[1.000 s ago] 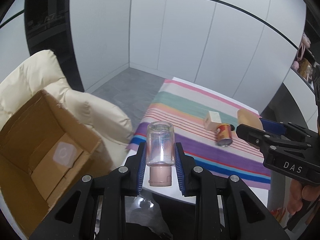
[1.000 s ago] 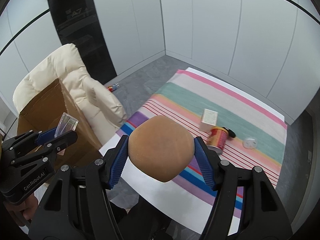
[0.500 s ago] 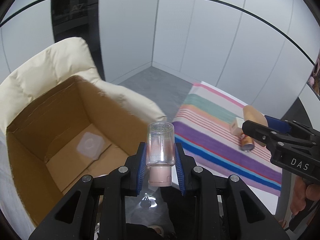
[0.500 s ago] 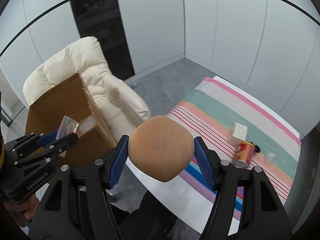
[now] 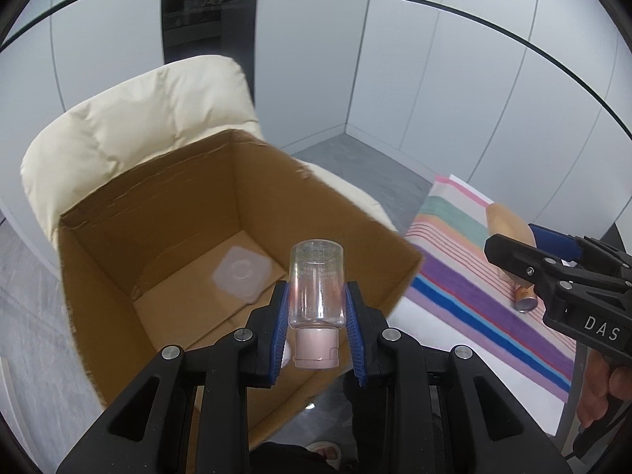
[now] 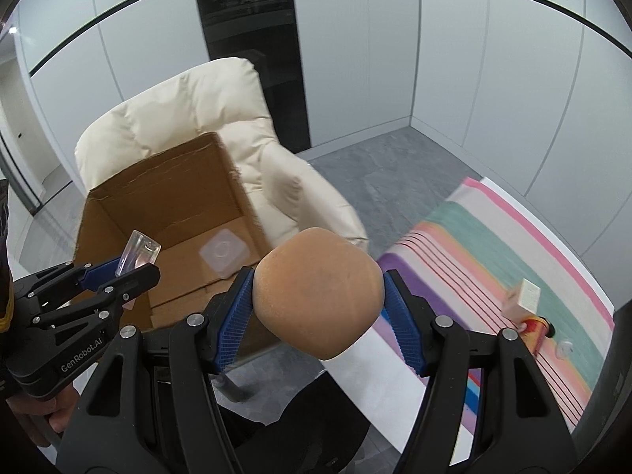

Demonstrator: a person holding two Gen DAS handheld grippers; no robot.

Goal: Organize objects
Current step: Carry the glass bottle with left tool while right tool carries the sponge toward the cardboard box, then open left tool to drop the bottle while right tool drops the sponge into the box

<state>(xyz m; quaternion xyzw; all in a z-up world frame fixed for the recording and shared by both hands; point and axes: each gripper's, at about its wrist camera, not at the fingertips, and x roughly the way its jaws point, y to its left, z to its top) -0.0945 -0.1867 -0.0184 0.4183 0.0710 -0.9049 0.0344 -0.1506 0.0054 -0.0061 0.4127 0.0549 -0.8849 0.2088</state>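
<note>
Bottle [image 5: 316, 282]: clear glass body with a pale pink cap, which I see turned cap-down toward my camera.
Left claw [image 5: 316, 308]: I have it closed narrow on the bottle, one blue pad pressing each side of the glass; the body sticks out past the tips, above the open cardboard box [image 5: 189, 205].
Box: brown, flaps open, resting on the cream padded chair [image 5: 130, 126]; a whitish square lid [image 5: 241, 268] lies on its floor.
Bun [image 6: 318, 292]: round, tan, matte, bulging wider than the pads.
Right claw [image 6: 318, 308]: I hold it clamped on the bun, sides pinched; it hangs beside the box's near corner, over the table edge.
Table [image 6: 375, 375]: striped cloth [image 6: 493, 245], with a small carton [image 6: 521, 300] and a tipped can [image 6: 535, 330] touching it.
</note>
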